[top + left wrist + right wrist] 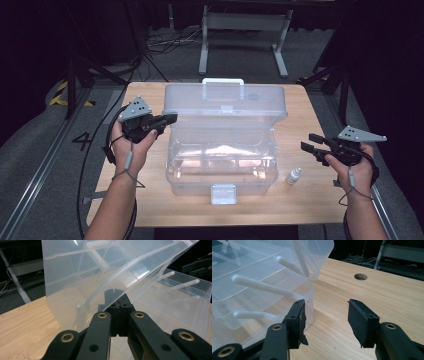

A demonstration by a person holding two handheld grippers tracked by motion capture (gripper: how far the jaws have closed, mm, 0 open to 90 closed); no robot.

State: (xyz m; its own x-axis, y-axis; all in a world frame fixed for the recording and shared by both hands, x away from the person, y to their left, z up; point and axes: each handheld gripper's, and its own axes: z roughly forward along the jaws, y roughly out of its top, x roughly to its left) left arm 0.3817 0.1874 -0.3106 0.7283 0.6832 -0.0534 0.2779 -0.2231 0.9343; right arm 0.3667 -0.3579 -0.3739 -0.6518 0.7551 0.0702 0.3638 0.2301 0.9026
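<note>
A clear plastic toolbox [222,167] stands mid-table with its lid [225,102] raised upright at the back, white handle [223,82] on top. My left gripper [171,118] is shut, its tips [117,293] right at the left side edge of the lid [75,277]; I see nothing pinched between them. My right gripper [307,141] hovers right of the box, jaws open and empty. In the right gripper view, the right gripper [325,313] points past the box's corner [310,297], where white tray arms [259,285] show inside.
A small white bottle [294,175] stands on the wooden table [150,200] just right of the box. The box's front latch [223,194] hangs near the table's front edge. A round hole [360,277] sits in the tabletop. A metal stand [245,30] is on the floor behind.
</note>
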